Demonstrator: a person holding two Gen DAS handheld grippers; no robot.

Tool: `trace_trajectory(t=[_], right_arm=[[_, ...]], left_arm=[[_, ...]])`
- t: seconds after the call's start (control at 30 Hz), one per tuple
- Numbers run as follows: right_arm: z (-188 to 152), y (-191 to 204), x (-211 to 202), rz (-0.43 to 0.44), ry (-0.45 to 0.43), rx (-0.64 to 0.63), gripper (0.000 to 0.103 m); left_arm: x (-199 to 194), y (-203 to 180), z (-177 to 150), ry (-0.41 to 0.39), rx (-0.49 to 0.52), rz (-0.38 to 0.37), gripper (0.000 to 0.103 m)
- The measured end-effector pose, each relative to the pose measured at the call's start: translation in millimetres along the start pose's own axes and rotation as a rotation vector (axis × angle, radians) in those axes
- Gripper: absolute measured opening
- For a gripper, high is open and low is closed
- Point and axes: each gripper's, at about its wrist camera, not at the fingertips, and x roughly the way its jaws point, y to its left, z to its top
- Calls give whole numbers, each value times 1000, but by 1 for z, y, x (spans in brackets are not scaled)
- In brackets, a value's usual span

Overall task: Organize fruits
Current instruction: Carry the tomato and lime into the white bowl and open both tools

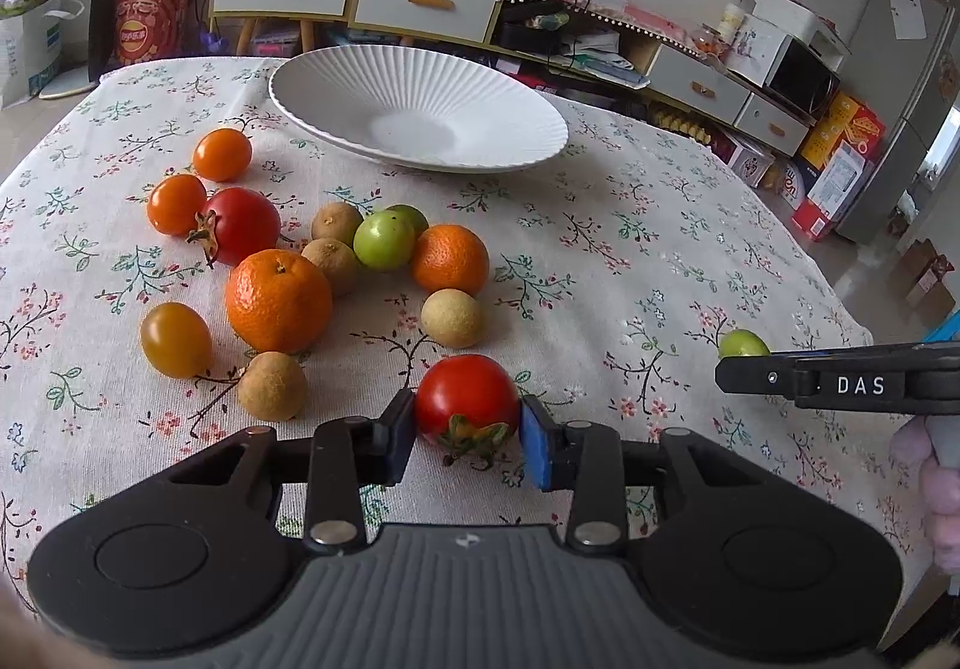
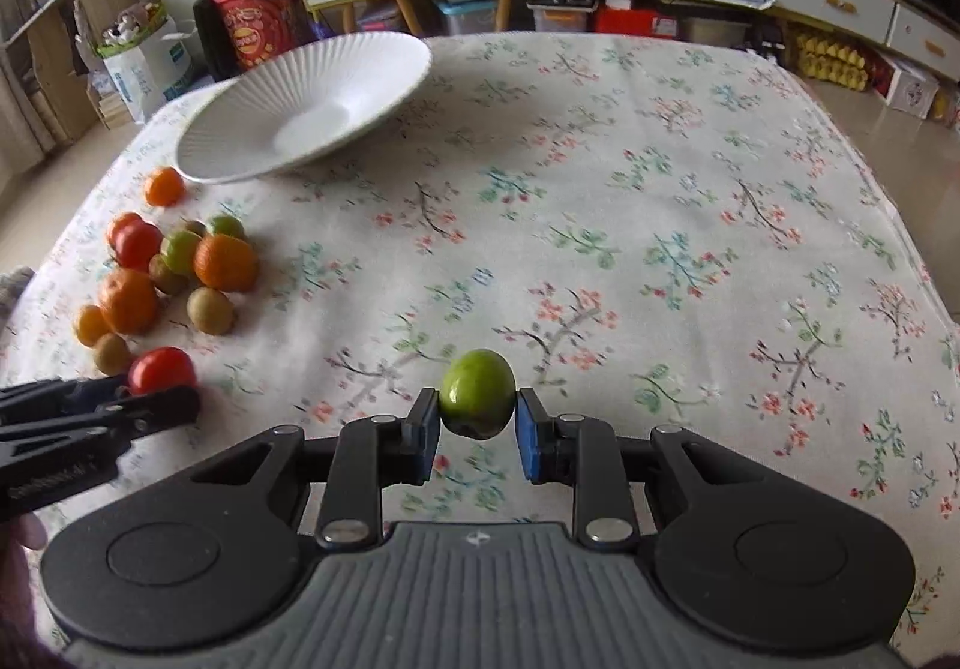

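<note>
My left gripper (image 1: 467, 438) is shut on a red tomato (image 1: 467, 394) with a dried calyx, low over the floral tablecloth. My right gripper (image 2: 477, 423) is shut on a small green fruit (image 2: 477, 392), which also peeks out (image 1: 743, 343) behind the right gripper's black finger (image 1: 780, 376) in the left wrist view. The left gripper's finger (image 2: 102, 411) and its red tomato (image 2: 161, 369) show at the left of the right wrist view. An empty white ribbed plate (image 1: 480, 87) (image 2: 252, 87) sits at the table's far side.
A cluster of loose fruit lies left of the plate's near side: two mandarins (image 1: 279, 300) (image 1: 450, 258), another red tomato (image 1: 243, 225), orange cherry tomatoes (image 1: 222, 154), a green fruit (image 1: 384, 242), several brown longans (image 1: 451, 318). Cabinets and clutter stand beyond the table edge (image 1: 798, 243).
</note>
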Motion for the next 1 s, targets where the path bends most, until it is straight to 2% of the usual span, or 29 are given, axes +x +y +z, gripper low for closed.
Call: trace_trajectory(t=[0.3,0.67,0.83,1.0], right_arm=[[32,17,-1,65,-9,19,24],[86,43,6,113,-65,28,24],[113,45,24,165,-58,69,24],[126,46,54,211,-8,139,24]], left_arm=[[-7,1,24,-50,-45,13,32],[-14,3,66,-138,-22,55,32],[-4,10,91,-133,-7,71,32],[19,17,109,-117,74,85,32]])
